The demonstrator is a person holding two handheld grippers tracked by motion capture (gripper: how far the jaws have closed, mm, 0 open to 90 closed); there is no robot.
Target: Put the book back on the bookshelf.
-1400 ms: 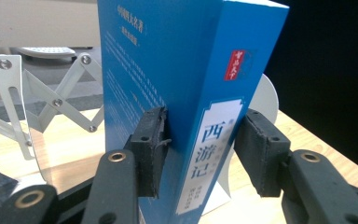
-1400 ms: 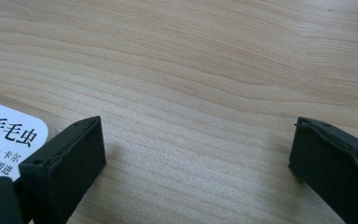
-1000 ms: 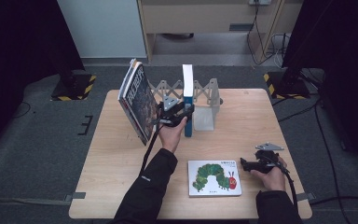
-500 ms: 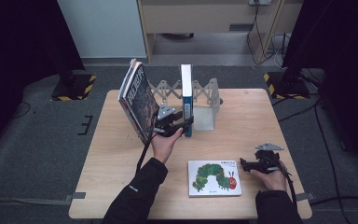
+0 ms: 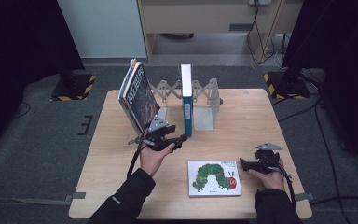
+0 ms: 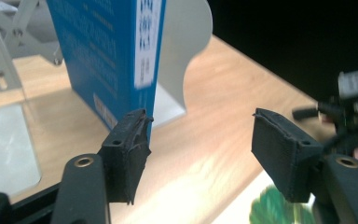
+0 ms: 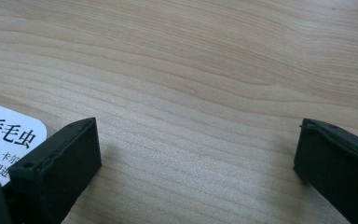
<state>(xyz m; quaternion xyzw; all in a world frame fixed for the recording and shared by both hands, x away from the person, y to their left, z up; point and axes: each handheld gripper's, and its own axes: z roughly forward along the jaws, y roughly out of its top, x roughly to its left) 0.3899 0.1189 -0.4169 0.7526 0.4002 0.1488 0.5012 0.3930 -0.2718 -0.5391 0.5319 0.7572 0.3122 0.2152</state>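
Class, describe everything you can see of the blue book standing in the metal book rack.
The blue book stands upright on its bottom edge in the grey metal rack, white spine with dark print facing the person. Its covers are a glossy blue with small pale lettering, and there is a white label low on the cover. It is closed and looks thin. The rack's end plate stands close beside it. The left gripper sits just in front with open jaws, not touching it.
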